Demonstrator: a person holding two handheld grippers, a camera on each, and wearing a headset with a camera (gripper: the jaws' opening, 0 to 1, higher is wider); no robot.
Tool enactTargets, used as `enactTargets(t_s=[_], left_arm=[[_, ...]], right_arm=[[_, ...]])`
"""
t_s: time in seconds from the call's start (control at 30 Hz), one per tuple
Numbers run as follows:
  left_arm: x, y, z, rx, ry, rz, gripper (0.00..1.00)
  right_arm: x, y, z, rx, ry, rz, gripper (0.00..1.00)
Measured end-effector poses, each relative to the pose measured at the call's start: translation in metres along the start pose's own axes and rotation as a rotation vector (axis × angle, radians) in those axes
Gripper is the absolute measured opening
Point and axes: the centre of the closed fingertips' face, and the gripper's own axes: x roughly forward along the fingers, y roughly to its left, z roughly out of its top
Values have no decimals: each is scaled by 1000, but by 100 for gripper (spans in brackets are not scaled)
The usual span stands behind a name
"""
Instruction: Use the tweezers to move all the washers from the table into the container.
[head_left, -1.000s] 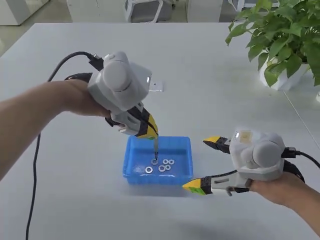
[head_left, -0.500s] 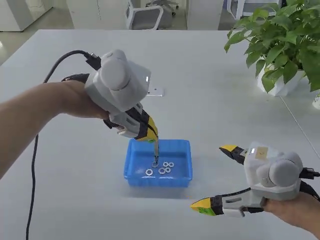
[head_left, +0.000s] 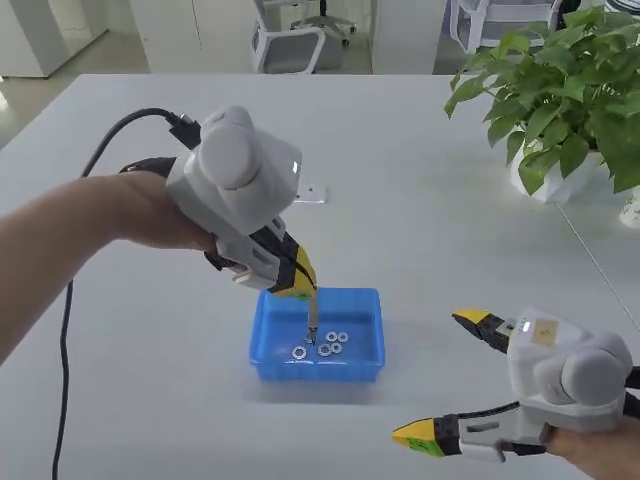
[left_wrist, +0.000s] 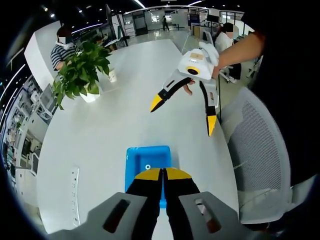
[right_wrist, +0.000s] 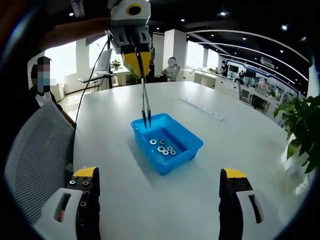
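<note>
Washers: several small metal rings (head_left: 325, 345) lie loose on the floor of the blue container, bunched near its middle. Every washer we can make out sits inside it.
Container: we see a shallow blue tray (head_left: 315, 370) resting on the pale table (head_left: 420, 230), under the left gripper and off to one side of the right one.
Progress: we judge the moving to be almost finished, perhaps finished, since the table around the tray looks bare of rings.
Tweezers: a thin pair (head_left: 311, 318) points straight down into the tray, its tips at the edge of the bunch. Whether the tips touch or carry a last ring is too small for us to tell.
Left gripper: its jaws (head_left: 298, 285) are pressed together on the upper end of the tweezers, directly above the tray.
Right gripper: its jaws (head_left: 440, 378) are spread wide and hold nothing. It hovers beside the tray, well apart from the rings.
Left to do: as we read it, drop whatever the tips may hold, lift the tweezers clear, and check the table.
</note>
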Motion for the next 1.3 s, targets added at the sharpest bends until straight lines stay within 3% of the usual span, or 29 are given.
enactTargets(t_s=[0.43,0.67,1.0,1.3], left_arm=[[1,-19,3,20,0,-16,4],[2,-32,1,21,-7,-24,4],[6,-44,-5,7,-29,-15,4],[9,-52,-3,2,-65,-1,4]], right_arm=[[-2,9,16,-27,-59,11,92],[8,26,24,-65,-79,66,81],[25,51,27,-147,-66,169,65],[39,69,31,-199,-59,246,47]])
